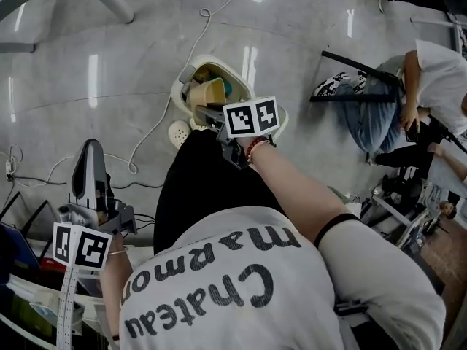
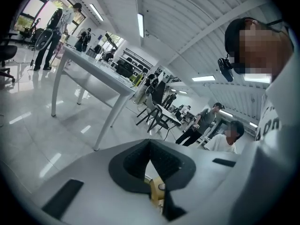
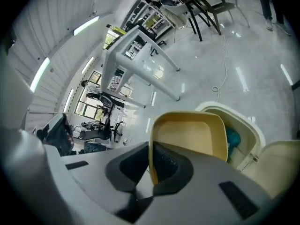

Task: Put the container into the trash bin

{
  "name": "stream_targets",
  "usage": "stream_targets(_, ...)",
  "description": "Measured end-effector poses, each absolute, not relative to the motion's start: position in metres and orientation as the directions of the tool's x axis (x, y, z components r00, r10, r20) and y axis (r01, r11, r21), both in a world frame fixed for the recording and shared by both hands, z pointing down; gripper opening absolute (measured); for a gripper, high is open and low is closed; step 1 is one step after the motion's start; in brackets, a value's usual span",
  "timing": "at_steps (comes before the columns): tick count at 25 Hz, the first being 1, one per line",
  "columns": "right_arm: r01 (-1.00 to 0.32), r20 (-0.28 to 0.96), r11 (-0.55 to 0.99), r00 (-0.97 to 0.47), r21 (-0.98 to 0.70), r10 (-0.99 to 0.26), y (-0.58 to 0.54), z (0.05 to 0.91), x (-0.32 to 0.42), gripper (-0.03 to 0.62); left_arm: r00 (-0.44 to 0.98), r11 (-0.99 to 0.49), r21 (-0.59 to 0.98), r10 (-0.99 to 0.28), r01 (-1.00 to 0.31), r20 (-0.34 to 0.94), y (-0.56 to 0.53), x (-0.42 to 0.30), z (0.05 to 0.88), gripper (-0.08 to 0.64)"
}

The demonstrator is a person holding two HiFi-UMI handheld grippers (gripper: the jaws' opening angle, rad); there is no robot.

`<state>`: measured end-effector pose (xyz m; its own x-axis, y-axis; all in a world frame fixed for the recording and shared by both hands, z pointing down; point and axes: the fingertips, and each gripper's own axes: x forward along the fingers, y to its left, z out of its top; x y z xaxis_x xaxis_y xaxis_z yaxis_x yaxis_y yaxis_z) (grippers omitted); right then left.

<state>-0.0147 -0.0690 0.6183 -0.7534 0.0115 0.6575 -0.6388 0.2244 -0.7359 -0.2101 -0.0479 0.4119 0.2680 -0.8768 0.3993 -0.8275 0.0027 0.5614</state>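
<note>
So this one's nearly done but not finished. The right claw is clamped shut on the side wall of the pale yellow, rounded-square plastic container. The wall is pinched right between the two dark pads. In the head view, the container sits in the upper middle of the frame, directly over the mouth of the cream plastic trash bin, which stands on the glossy grey floor. The bin's lid is flipped open at the lower right of the right gripper view, and there's already some teal thing down inside.

What's done, I'd say: the grab and the carry over to the bin. What's left: getting it past the rim and letting go. It isn't in yet, since the claw has a firm hold and the tub hangs above the opening.

The container itself looks like a shallow, thin-walled takeaway tub with soft corners and a matte finish. It's tipped so the open side faces the camera, and it looks empty. It's probably light and a bit flexy.

The left claw has its jaws together and isn't doing anything with the task. There's a small yellowish bit at their base that I can't identify.
</note>
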Motion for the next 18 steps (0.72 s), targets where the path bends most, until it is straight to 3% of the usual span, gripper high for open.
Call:
stream_targets(8,-0.71,0.745,0.229,-0.649,-0.666,0.154,-0.07,0.7,0.004,0.032,0.155,0.136,0.535,-0.872,-0.834,0.464,-0.024,-0.226,0.425,0.021)
stream_targets(13,-0.709,0.717,0.144,-0.645,-0.691,0.264,-0.061,0.732,0.007,0.032,0.115,0.202,0.533,-0.857,-0.822,0.502,-0.014,-0.233,0.444,0.021)
stream_targets(18,-0.715,0.717,0.153,-0.612,-0.682,0.335,-0.047,0.752,0.014,0.032,0.089,0.236,0.531,-0.853,-0.814,0.514,-0.009,-0.234,0.453,0.021)
